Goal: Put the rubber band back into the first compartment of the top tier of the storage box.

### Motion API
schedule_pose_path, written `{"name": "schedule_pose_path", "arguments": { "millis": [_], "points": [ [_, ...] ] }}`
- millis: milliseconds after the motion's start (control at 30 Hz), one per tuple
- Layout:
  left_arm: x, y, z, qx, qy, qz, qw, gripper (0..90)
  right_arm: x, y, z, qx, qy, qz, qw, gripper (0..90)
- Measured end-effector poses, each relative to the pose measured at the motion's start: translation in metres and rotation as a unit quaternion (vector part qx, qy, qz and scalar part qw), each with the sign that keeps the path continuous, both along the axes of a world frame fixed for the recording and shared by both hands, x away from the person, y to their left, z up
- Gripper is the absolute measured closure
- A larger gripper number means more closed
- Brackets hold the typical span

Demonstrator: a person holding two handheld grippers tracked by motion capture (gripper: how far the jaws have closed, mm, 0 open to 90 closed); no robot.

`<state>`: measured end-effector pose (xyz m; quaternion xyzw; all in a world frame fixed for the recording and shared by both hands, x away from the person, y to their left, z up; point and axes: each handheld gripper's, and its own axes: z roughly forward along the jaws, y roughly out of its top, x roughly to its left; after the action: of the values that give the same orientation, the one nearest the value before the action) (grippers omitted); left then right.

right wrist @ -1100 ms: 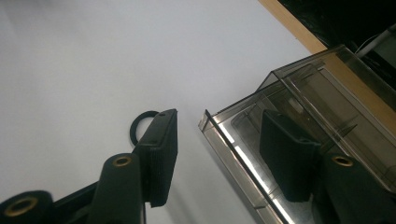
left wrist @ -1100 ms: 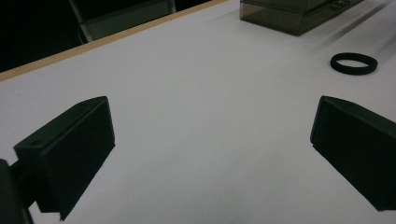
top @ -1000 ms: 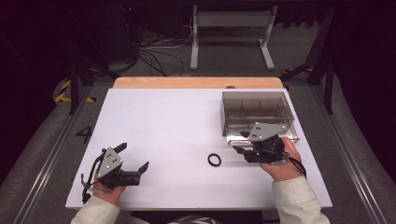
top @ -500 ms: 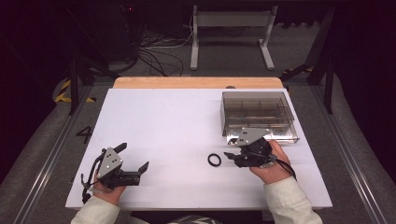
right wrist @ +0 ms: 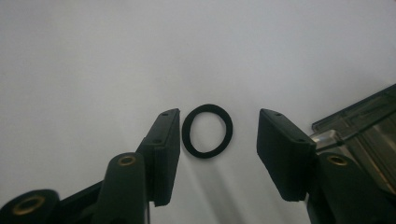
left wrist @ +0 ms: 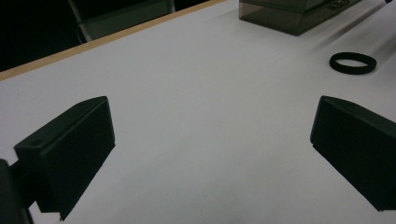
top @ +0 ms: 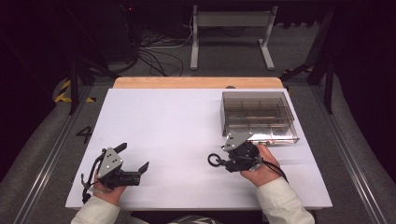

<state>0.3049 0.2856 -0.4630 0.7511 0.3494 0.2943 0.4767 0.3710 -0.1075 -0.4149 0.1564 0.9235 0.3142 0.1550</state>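
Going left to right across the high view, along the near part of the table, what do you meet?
Left gripper, jaws wide apart over bare table → black ring lying flat → right gripper, jaws apart at the ring, not pressing on it → the hand that holds it. The clear compartment box sits farther back.

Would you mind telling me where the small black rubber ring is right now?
In the high view, the small black rubber ring lies flat on the white table, right of centre, just before the right tool and near the smoky clear plastic box.
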Motion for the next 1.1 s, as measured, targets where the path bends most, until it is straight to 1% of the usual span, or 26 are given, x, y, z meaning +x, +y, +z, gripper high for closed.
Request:
{"name": "schedule_pose_path", "arguments": {
  "millis": [67, 167, 233, 267, 300, 400, 533, 600, 800, 900, 967, 1067, 1100],
  "points": [
    [0.0, 0.0, 0.0, 0.001, 0.001, 0.0, 1.0, 0.6, 0.001, 0.002, -0.002, -0.005, 0.002, -0.002, 1.0, 51.7],
    [0.0, 0.0, 0.0, 0.0, 0.001, 0.0, 1.0, 0.6, 0.002, 0.004, -0.005, -0.001, 0.011, -0.003, 0.9999, 53.7],
    [0.0, 0.0, 0.0, 0.0, 0.001, 0.0, 1.0, 0.6, 0.003, 0.006, -0.007, -0.002, 0.016, -0.002, 0.9999, 55.1],
    [0.0, 0.0, 0.0, 0.0, 0.0, 0.0, 1.0, 0.6, 0.004, 0.006, -0.008, -0.006, 0.017, -0.003, 0.9998, 55.7],
    [0.0, 0.0, 0.0, 0.0, 0.001, 0.0, 1.0, 0.6, 0.004, 0.008, -0.009, -0.003, 0.021, -0.005, 0.9998, 56.0],
    [0.0, 0.0, 0.0, 0.0, 0.001, 0.0, 1.0, 0.6, 0.006, 0.01, -0.012, -0.007, 0.027, -0.003, 0.9996, 56.8],
    [0.0, 0.0, 0.0, 0.001, 0.001, 0.0, 1.0, 0.6, 0.007, 0.013, -0.016, -0.007, 0.033, -0.004, 0.9994, 56.8],
    [0.0, 0.0, 0.0, 0.0, 0.0, 0.0, 1.0, 0.6, 0.008, 0.015, -0.018, -0.012, 0.038, -0.002, 0.9992, 56.8],
    [0.0, 0.0, 0.0, 0.0, 0.002, 0.0, 1.0, 0.6, 0.009, 0.022, -0.026, -0.024, 0.041, -0.004, 0.9988, 59.0],
    [0.0, 0.0, 0.0, 0.001, 0.002, 0.0, 1.0, 0.6, 0.009, 0.024, -0.028, -0.033, 0.041, 0.0, 0.9986, 59.8],
    [0.0, 0.0, 0.0, 0.0, 0.003, 0.0, 1.0, 0.6, 0.01, 0.025, -0.03, -0.032, 0.045, -0.001, 0.9984, 60.8],
    [0.0, -0.001, 0.0, 0.001, 0.002, 0.0, 1.0, 0.6, 0.01, 0.026, -0.032, -0.04, 0.045, 0.001, 0.9982, 62.9],
    [0.0, -0.001, 0.0, 0.001, 0.002, -0.001, 1.0, 0.6, 0.01, 0.027, -0.033, -0.039, 0.046, 0.001, 0.9982, 63.5]
  ]
}}
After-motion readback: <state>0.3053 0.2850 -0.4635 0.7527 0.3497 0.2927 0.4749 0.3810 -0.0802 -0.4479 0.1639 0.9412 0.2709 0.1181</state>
